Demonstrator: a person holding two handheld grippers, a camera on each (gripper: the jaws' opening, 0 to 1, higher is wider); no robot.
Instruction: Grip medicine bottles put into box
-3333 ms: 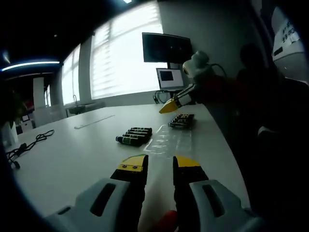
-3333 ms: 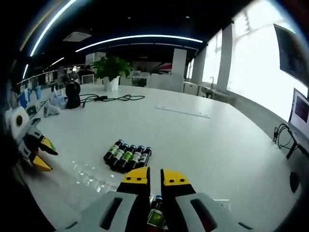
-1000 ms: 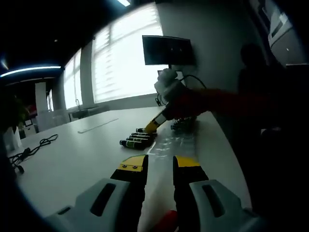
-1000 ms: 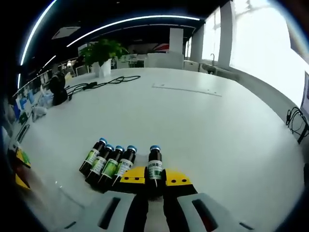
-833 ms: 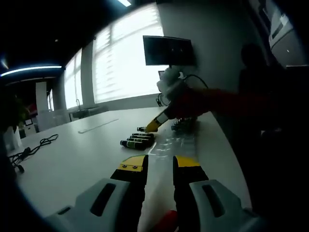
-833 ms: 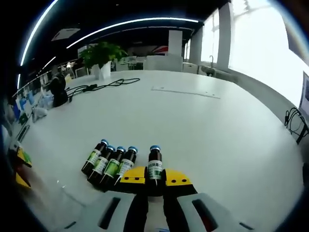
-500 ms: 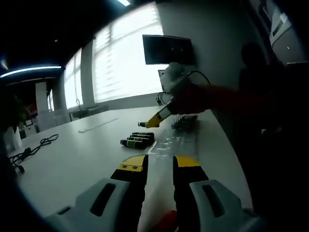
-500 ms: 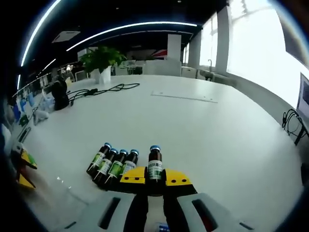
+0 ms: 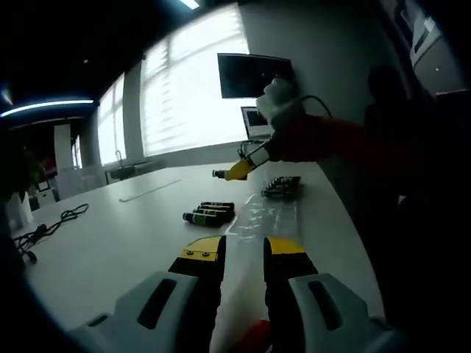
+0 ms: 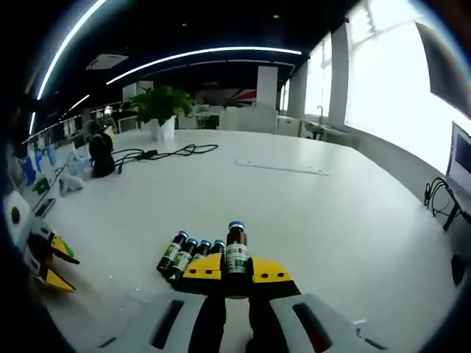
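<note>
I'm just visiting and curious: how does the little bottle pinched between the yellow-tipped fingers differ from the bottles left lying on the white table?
The gripped bottle is held clear of the table by the right gripper; the loose bottles lie on the white table. The gripped bottle is alone, while the loose bottles lie side by side in a tight row. The gripped bottle points straight ahead along the fingers; the loose ones angle off to one side. All share dark glass, blue caps and pale green labels.

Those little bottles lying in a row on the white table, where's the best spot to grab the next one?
Probably the end bottle of the row, round its labelled body, coming down from above with a jaw on each long side. They lie flat and touching, so just that end one has a free side. The right hand-held gripper holds its bottle that way.
</note>
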